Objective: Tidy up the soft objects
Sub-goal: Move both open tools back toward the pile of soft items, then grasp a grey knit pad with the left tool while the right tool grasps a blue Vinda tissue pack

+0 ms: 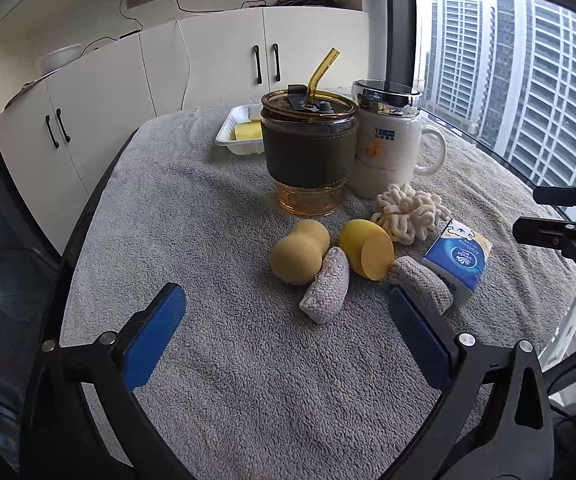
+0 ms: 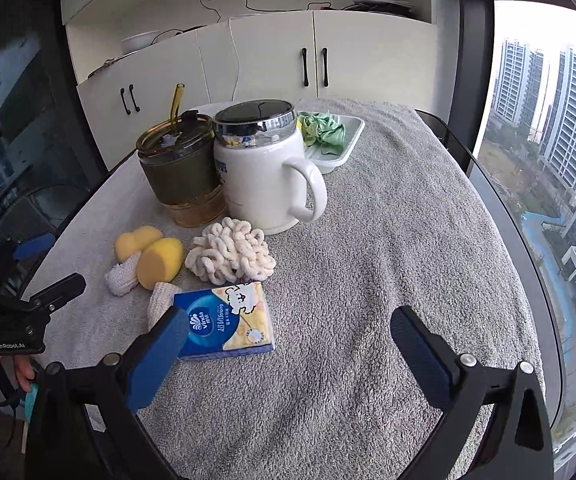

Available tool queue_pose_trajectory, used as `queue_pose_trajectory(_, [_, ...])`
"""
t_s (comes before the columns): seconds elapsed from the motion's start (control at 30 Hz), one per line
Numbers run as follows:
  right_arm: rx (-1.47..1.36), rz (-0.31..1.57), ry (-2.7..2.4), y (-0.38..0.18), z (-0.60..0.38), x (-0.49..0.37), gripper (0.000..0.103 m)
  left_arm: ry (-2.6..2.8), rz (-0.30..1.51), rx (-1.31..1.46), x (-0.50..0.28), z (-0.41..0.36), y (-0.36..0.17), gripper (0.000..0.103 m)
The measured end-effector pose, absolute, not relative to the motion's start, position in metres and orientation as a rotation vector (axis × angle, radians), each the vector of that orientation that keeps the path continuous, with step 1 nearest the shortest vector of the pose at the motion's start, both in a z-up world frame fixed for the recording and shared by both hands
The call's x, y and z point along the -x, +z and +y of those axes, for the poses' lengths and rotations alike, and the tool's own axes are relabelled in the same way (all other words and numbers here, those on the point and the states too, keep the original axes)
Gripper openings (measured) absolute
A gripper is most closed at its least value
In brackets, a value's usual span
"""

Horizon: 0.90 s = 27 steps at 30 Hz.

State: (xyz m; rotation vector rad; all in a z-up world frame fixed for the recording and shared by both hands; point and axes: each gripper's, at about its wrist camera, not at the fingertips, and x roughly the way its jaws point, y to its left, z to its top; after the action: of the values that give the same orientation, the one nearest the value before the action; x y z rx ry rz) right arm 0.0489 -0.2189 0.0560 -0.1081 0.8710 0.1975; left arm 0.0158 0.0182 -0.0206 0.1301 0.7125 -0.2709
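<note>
At the table's far edge the tray [image 2: 349,142] holds a green cloth [image 2: 323,130], while sponges [image 1: 299,254], scrunchie [image 1: 409,212] and tissues [image 2: 228,322] wait, both grippers [image 1: 288,320] [image 2: 289,334] wide and empty.

The bench [image 2: 467,168] has a dark glass edge and is covered by a grey fleece towel [image 2: 387,240]. Directly on the towel:

- an amber glass cup [image 1: 307,152] with dark sleeve, lid and straw, upright
- a white lidded mug [image 2: 264,172], upright, just beside the cup
- a white tray [image 2: 337,158] behind both, holding yellow and green items
- a cream knitted scrunchie [image 2: 230,258] in front of the mug
- a gourd-shaped yellow sponge [image 1: 297,254] and a drop-shaped yellow sponge [image 1: 365,248]
- a grey knitted roll [image 1: 325,286] between the sponges, touching both
- a second grey knitted roll [image 1: 423,280] against a blue tissue pack [image 2: 228,322]
</note>
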Motion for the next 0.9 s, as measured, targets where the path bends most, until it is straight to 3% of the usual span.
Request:
queue_pose_trajectory(0.83, [0.193,0.933,0.25,0.014,-0.187,-0.058,0.103,-0.319,0.826,-0.102,-0.044,0.0,-0.05,0.101])
queue_pose_trajectory(0.9, [0.195,0.931,0.255,0.013,-0.188,-0.059,0.103,-0.313,0.838,-0.094,-0.047,0.002,-0.053,0.093])
